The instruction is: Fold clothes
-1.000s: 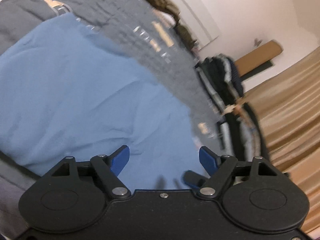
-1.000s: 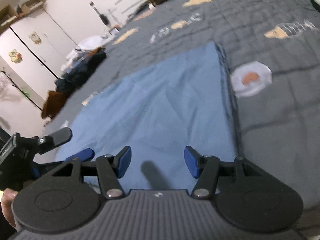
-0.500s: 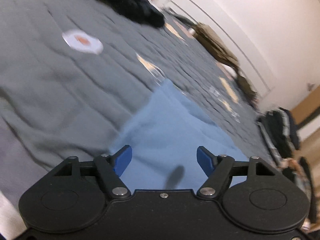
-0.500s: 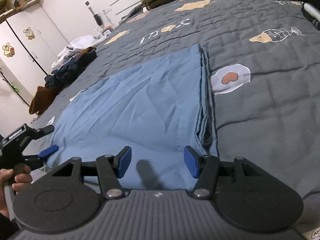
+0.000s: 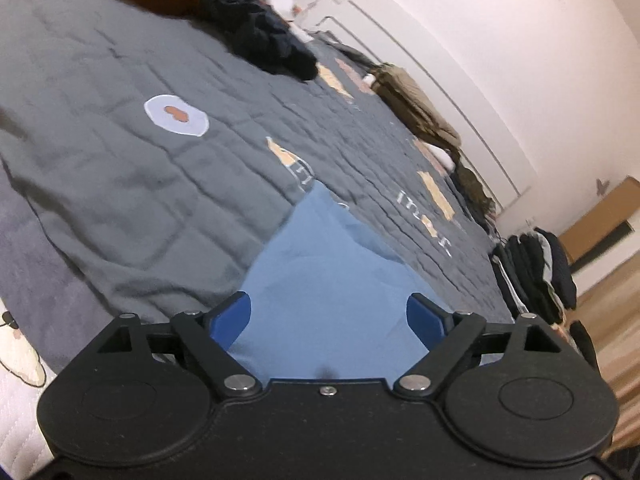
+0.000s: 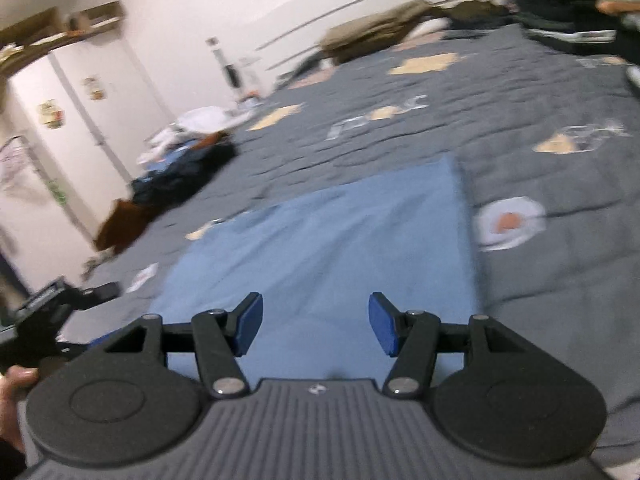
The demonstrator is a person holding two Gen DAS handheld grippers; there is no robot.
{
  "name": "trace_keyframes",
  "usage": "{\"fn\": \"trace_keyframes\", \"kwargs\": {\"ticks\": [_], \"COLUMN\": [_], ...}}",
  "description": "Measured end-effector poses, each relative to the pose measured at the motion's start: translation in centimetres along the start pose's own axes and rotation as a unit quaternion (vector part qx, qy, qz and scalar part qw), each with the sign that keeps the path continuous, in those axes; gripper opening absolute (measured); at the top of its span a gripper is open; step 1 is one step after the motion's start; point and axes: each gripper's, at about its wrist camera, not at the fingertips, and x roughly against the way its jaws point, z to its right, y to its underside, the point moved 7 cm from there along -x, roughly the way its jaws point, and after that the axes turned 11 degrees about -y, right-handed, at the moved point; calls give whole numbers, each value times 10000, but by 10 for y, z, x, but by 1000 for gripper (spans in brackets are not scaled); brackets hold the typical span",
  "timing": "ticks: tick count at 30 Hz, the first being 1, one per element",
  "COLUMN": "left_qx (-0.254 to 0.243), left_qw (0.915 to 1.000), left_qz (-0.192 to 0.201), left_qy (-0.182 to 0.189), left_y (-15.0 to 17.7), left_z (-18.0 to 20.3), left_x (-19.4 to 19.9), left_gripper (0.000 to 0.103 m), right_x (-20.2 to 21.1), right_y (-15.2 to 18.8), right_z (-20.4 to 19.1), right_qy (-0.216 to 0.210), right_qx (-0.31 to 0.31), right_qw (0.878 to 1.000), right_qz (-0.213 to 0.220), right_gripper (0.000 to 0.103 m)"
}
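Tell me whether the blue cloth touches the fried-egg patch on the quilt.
Apart. The right wrist view shows grey quilt between the blue cloth and the fried-egg patch.

The left gripper [image 5: 329, 316] has a smooth black body with two round discs, black link arms joined by silver rivets, a small screw at its middle edge, and blue fingers [image 5: 424, 316]. The right gripper [image 6: 316, 327] is built the same, but its middle plate is grey and ribbed, with a small mark by the front edge.
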Motion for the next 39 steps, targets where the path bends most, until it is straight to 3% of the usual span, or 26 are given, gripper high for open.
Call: {"fn": "trace_keyframes", "kwargs": {"ticks": [3, 7, 16, 20, 25, 28, 39], "left_qx": [-63, -105, -24, -32, 22, 152, 185], "left_qw": [10000, 9999, 9999, 10000, 9999, 9997, 9996], "left_qz": [-39, -30, -85, -56, -79, -98, -138], "left_qy": [38, 21, -76, -64, -100, -144, -190], "left_y": [7, 12, 15, 15, 18, 22, 34], "left_z": [1, 3, 5, 9, 8, 3, -5], "left_x": [6, 10, 6, 7, 9, 12, 14], "left_gripper": [86, 86, 86, 86, 86, 86, 86], "right_x": [-18, -26, 28, 51, 64, 54, 12], "right_y": [12, 25, 29, 28, 11, 3, 8], "right_z": [-4, 22, 70, 77, 68, 52, 10], "right_qy": [-5, 515, 1020, 1548, 1027, 579, -77], "right_qx": [30, -332, -1278, -1148, -1312, -1221, -729], "right_qw": [9993, 9954, 9863, 9813, 9842, 9883, 9973], "right_qz": [-373, -740, -211, 17, 601, 710, 37], "right_gripper": [58, 58, 56, 57, 57, 57, 60]}}
